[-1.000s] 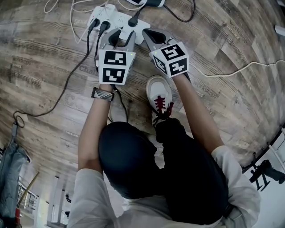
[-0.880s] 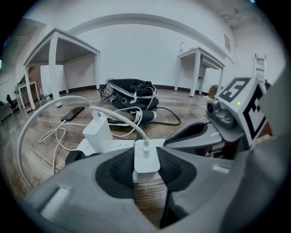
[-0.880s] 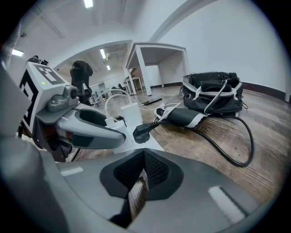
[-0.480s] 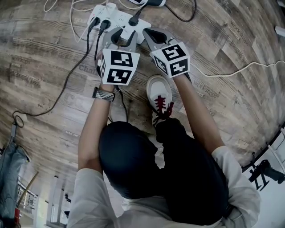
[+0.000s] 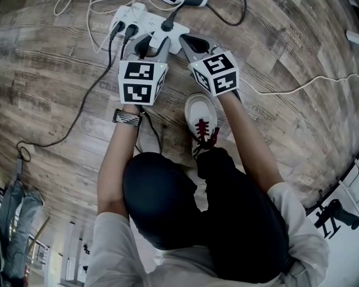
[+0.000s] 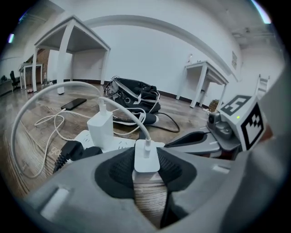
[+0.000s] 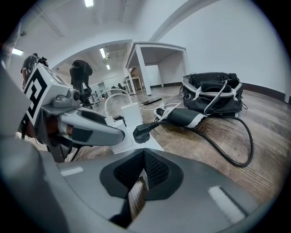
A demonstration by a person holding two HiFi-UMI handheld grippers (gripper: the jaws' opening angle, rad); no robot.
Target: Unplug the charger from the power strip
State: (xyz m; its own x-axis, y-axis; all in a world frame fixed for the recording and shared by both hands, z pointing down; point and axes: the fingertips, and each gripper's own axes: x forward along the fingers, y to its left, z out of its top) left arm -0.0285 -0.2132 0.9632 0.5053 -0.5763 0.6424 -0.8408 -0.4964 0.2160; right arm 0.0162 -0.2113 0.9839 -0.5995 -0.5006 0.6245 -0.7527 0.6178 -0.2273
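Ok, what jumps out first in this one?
The left gripper is clamped on a small white charger, right at the white power strip on the wood floor. Beside it the right gripper is shut and empty. A white shoe with red laces sits just behind them.

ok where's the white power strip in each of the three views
Head view: the power strip lies at the top centre, on the wood floor.
Left gripper view: low, left of centre.
Right gripper view: lower centre, under a black plug.
Shared landmark: the tall white adapter plugged into the strip.
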